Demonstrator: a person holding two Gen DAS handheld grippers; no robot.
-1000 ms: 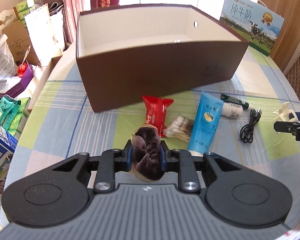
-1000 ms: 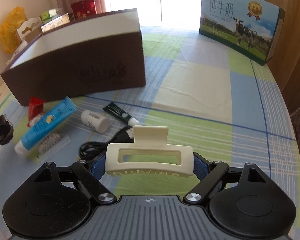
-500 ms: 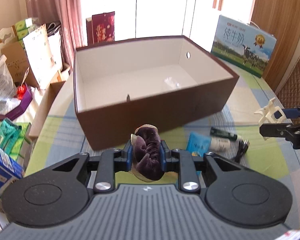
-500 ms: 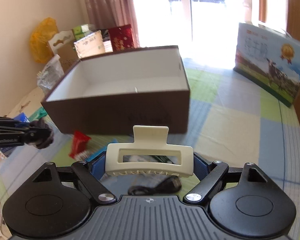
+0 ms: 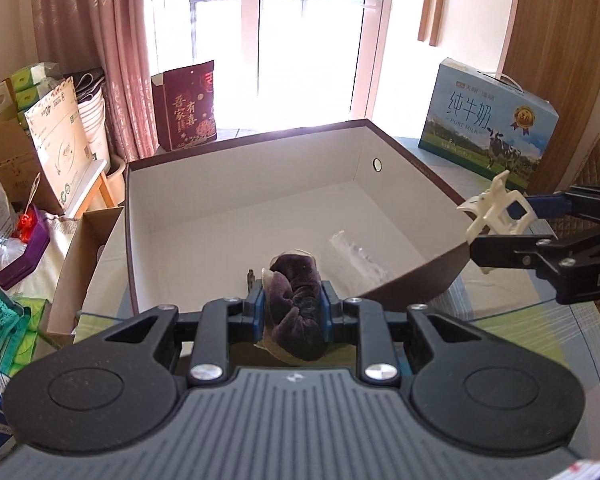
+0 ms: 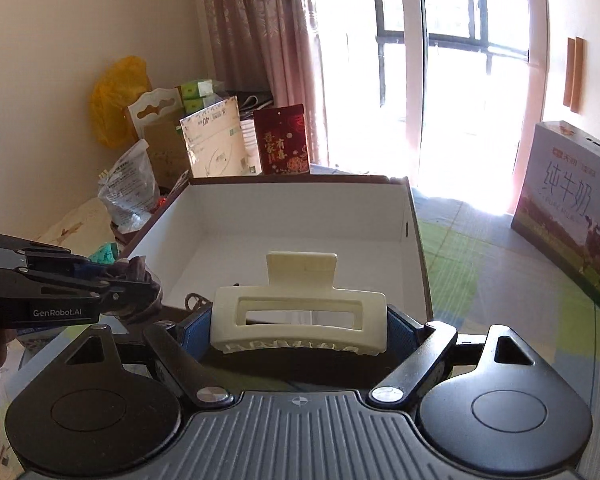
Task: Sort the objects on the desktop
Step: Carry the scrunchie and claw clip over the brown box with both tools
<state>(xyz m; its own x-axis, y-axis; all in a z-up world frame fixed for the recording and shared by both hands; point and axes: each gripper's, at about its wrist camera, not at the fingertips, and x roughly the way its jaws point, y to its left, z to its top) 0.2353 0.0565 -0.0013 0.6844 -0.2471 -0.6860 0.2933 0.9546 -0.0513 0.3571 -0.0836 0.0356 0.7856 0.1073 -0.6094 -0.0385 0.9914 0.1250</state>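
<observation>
My left gripper (image 5: 293, 307) is shut on a dark purple velvet scrunchie (image 5: 296, 312) and hangs over the near rim of the brown box (image 5: 420, 284). The box is open, white inside, and holds a clear plastic wrapper (image 5: 356, 252). My right gripper (image 6: 298, 316) is shut on a cream hair claw clip (image 6: 300, 312), gripped across its width, above the box's near wall (image 6: 418, 248). In the left wrist view the right gripper (image 5: 500, 220) with the clip (image 5: 496, 208) sits at the box's right corner. In the right wrist view the left gripper (image 6: 140, 284) holds the scrunchie (image 6: 140, 280) at the box's left side.
A blue milk carton (image 5: 488, 128) stands on the checked tablecloth (image 5: 540, 320) at the back right. Left of the table are stacked cartons (image 5: 60, 140), bags and a red gift bag (image 5: 186, 104). A curtained window lies behind. The items lying on the table are hidden below both grippers.
Both grippers rose and moved forward from above the loose table items to over the box, each keeping its hold. The box interior has come into view.
</observation>
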